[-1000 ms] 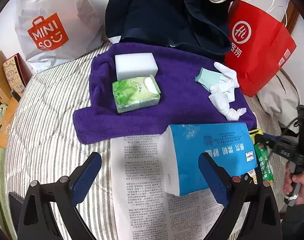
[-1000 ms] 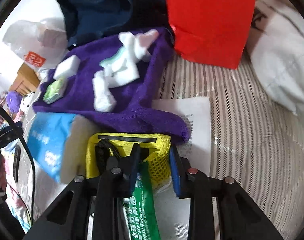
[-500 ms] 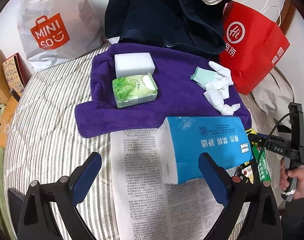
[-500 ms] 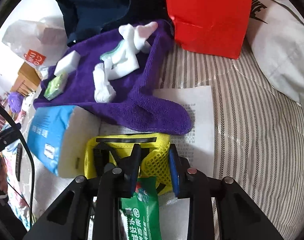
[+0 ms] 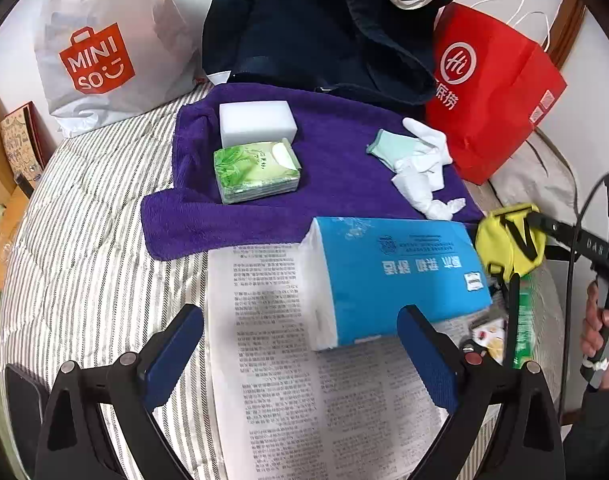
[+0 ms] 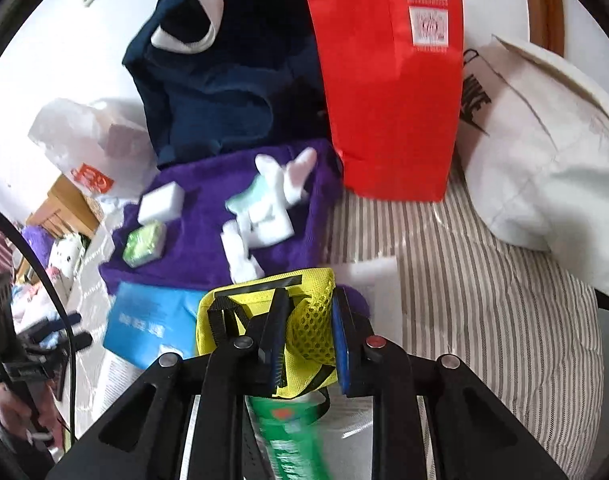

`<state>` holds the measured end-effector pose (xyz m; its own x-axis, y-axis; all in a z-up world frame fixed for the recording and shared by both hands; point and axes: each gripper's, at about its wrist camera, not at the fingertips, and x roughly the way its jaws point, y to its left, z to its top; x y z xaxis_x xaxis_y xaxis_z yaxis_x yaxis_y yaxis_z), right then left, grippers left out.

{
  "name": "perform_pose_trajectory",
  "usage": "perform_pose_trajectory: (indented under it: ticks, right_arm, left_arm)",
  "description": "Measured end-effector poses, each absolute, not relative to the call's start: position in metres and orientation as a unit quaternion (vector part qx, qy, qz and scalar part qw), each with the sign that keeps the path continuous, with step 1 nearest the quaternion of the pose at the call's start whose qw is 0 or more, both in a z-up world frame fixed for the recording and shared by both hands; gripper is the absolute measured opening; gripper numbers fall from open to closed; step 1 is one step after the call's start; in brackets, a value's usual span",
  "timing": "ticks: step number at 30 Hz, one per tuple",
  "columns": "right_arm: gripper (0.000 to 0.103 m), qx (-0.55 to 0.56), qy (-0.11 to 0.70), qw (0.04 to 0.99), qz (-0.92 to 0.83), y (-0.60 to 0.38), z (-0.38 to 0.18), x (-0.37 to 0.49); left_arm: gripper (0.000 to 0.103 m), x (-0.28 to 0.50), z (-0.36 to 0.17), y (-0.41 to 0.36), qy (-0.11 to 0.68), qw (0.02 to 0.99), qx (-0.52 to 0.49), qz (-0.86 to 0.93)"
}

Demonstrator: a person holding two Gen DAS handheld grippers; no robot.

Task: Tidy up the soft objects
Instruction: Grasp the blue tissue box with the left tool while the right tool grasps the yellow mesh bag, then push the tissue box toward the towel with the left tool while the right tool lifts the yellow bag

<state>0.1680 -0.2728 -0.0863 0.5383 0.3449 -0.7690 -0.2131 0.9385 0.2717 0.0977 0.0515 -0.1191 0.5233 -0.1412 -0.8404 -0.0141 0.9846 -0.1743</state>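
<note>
Right gripper lifting yellow mesh pouch off the bed.
Jaws closing, pinching its mesh side, lower centre; left gripper jaws spread, idle.

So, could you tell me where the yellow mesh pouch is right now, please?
The yellow mesh pouch is pinched in the closing right gripper, raised beside the blue tissue pack, near the purple towel.

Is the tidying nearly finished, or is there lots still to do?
About halfway. Done: white sponge block, green tissue pack and white gloves lie on the purple towel. In hand: the right hand-held gripper is closing on the yellow mesh pouch. Left: the big blue tissue pack, the left hand-held gripper open.
</note>
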Motion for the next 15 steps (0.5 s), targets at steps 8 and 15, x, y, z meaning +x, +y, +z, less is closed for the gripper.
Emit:
perform_pose_trajectory:
  ticks: [8,15]
  right_arm:
    - [0.021,0.064,0.446,0.879,0.155,-0.273,-0.077,0.156]
    - [0.021,0.058,0.461,0.876,0.133,-0.297,-0.09,0.124]
  left_arm:
    - [0.098,0.084,-0.119,0.042,0.482,0.871,-0.079,-0.049]
    - [0.098,0.07,-0.125,0.007,0.483,0.87,-0.069,-0.079]
